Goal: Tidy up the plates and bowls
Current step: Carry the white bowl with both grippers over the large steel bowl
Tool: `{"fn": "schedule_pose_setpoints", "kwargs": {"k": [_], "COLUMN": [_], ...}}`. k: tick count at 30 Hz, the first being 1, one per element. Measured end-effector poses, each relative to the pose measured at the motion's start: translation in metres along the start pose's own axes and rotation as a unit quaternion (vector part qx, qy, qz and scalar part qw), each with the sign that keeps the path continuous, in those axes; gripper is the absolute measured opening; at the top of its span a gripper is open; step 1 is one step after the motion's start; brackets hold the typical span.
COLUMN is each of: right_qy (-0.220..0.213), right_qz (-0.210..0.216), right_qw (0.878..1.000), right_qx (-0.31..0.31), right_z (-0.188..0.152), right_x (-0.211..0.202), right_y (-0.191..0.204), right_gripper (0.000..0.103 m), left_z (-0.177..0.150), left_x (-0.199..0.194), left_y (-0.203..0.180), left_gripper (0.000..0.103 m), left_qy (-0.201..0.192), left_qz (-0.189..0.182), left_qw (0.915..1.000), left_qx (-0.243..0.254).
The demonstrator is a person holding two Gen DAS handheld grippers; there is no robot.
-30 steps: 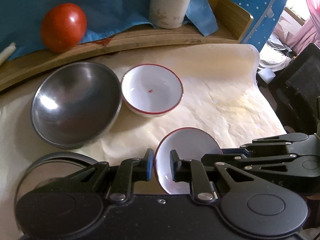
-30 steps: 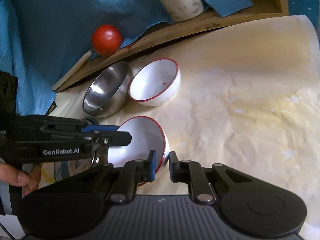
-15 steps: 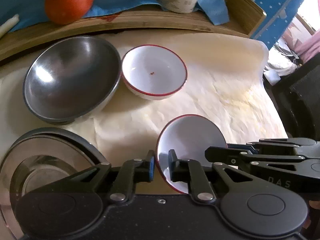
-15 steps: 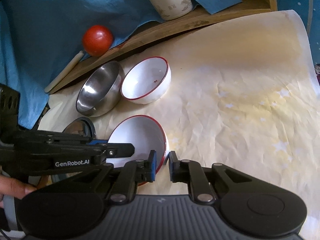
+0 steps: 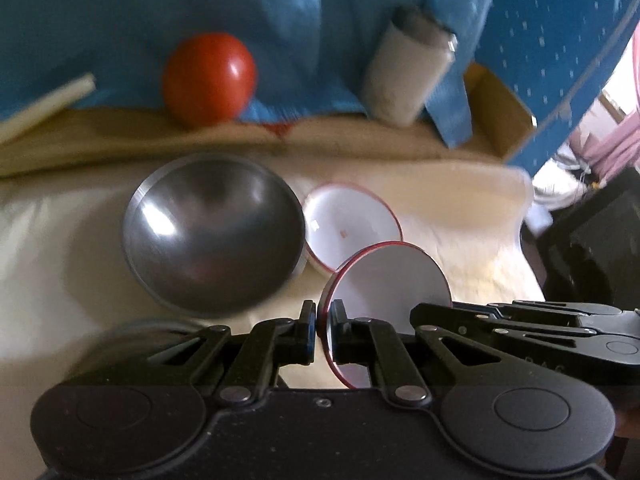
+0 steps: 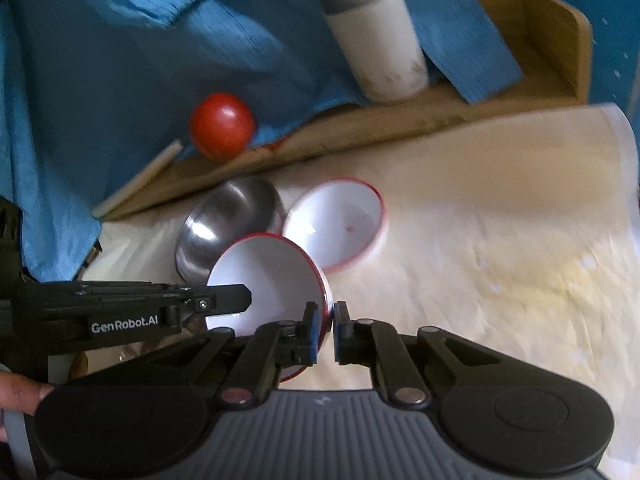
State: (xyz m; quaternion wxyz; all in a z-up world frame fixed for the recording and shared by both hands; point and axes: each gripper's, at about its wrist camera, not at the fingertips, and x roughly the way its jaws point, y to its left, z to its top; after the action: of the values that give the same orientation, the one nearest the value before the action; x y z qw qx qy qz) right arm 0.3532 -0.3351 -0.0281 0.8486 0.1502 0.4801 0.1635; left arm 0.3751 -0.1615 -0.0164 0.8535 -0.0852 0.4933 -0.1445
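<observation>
Both the left gripper (image 5: 324,322) and right gripper (image 6: 325,326) are clamped on opposite rims of the near red-rimmed bowl (image 6: 266,280), so next it probably needs nesting into the matching bowl (image 6: 340,226) just ahead.

Your right gripper (image 6: 325,334) pinches the rim of a tilted white red-rimmed bowl (image 6: 266,280); your left gripper (image 6: 240,295) grips its opposite edge, near a steel bowl (image 6: 228,226).
</observation>
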Motion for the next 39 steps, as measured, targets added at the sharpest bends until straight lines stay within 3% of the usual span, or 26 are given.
{"fn": "schedule_pose_setpoints", "kwargs": {"k": [10, 21, 30, 39], "right_qy": [0.008, 0.033, 0.052, 0.047], "right_qz": [0.011, 0.002, -0.011, -0.012], "right_qw": [0.999, 0.999, 0.998, 0.999], "right_qx": [-0.038, -0.041, -0.031, -0.022], "right_z": [0.037, 0.051, 0.054, 0.053], "right_x": [0.042, 0.080, 0.096, 0.097], "right_y": [0.047, 0.064, 0.063, 0.059], "right_gripper": [0.008, 0.008, 0.009, 0.010], "left_z": [0.031, 0.048, 0.051, 0.055], "left_x": [-0.015, 0.009, 0.028, 0.033], "left_y": [0.049, 0.088, 0.099, 0.096], "left_gripper": [0.007, 0.007, 0.008, 0.009], "left_qy": [-0.036, -0.008, 0.019, 0.022], "left_qz": [0.027, 0.037, 0.033, 0.028], "left_qw": [0.9984, 0.9980, 0.9980, 0.9985], "left_qx": [-0.034, -0.051, -0.051, -0.042]}}
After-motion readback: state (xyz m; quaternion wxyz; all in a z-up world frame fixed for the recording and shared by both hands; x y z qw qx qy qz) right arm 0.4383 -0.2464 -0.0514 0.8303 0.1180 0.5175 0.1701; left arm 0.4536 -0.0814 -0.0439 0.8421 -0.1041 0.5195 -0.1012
